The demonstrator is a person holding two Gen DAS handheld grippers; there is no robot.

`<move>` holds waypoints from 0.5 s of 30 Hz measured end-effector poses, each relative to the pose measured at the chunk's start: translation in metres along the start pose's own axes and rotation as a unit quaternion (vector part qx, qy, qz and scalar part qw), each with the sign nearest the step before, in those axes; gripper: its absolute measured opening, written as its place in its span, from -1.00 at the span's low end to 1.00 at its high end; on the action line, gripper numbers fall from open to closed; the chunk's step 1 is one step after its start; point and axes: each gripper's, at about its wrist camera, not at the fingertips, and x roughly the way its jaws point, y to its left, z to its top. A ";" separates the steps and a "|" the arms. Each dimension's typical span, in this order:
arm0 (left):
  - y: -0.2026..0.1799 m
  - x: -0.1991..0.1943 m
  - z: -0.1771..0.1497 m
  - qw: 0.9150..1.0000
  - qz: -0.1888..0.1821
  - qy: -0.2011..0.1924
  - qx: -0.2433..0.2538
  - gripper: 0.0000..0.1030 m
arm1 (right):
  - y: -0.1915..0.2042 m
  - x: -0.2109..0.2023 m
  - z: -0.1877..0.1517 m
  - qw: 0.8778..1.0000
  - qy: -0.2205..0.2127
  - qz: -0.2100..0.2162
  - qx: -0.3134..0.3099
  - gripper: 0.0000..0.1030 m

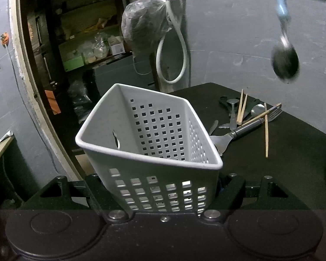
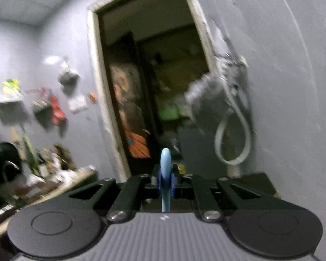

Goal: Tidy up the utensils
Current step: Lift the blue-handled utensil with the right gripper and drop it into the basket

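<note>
My left gripper (image 1: 163, 187) is shut on a white perforated basket (image 1: 150, 134) and holds it tilted at the near edge of the black table (image 1: 293, 163). The basket looks empty inside. My right gripper (image 2: 165, 182) is shut on the blue handle (image 2: 165, 174) of a spoon. In the left wrist view that blue-handled spoon (image 1: 285, 61) hangs bowl down, high above the table at the upper right. Loose utensils lie on the table behind the basket: a dark-handled server (image 1: 239, 132), a fork (image 1: 273, 114), spoons (image 1: 232, 104) and wooden chopsticks (image 1: 266, 134).
A grey wall with a tap, a white hose loop (image 1: 173, 65) and a hanging plastic bag (image 1: 145, 26) stands behind the table. A doorway with shelves (image 1: 80, 43) opens at the left. The table's left edge runs just beside the basket.
</note>
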 end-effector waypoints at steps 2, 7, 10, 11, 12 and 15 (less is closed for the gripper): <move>0.001 0.000 0.000 1.000 -0.001 0.000 0.001 0.55 | 0.010 0.001 0.011 1.000 -0.016 0.026 0.000 -0.81; 0.000 -0.001 0.000 1.000 -0.003 -0.001 0.004 0.55 | 0.025 0.012 0.036 0.992 -0.062 0.105 0.033 -0.81; -0.001 -0.003 0.000 1.000 -0.006 -0.002 0.010 0.55 | 0.029 0.027 0.040 0.985 -0.076 0.142 0.063 -0.81; -0.001 -0.003 -0.001 1.000 -0.006 -0.002 0.010 0.55 | 0.030 0.035 0.039 0.983 -0.074 0.152 0.067 -0.81; -0.001 -0.003 -0.001 1.000 -0.006 -0.002 0.010 0.55 | 0.030 0.043 0.036 0.983 -0.068 0.158 0.071 -0.81; 0.000 -0.003 -0.001 1.000 -0.006 -0.002 0.009 0.55 | 0.029 0.065 0.024 0.981 -0.043 0.167 0.083 -0.81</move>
